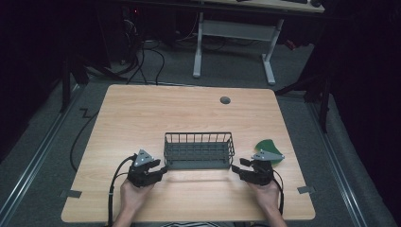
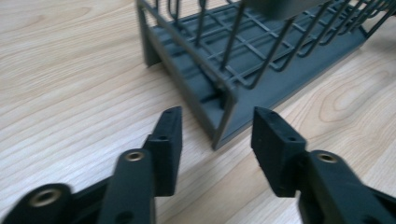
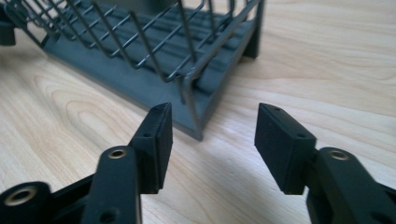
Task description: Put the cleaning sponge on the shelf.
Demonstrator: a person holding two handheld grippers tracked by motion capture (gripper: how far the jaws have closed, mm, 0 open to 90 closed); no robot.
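Near the front edge of the table sits a dark grey wire basket, a long shallow rectangle with thin upright rods for walls and a flat ribbed base. Its long axis runs left to right across our view, and its open top faces up. We see pale wood grain under it, smooth and matte. At its left end the left gripper points toward the near corner, black jaws parted halfway with the corner post just beyond their tips, not touching. At its right end the right gripper faces the other near corner the same way, jaws parted and empty. Just beyond the right gripper lies a flat green leaf-shaped piece on the table.
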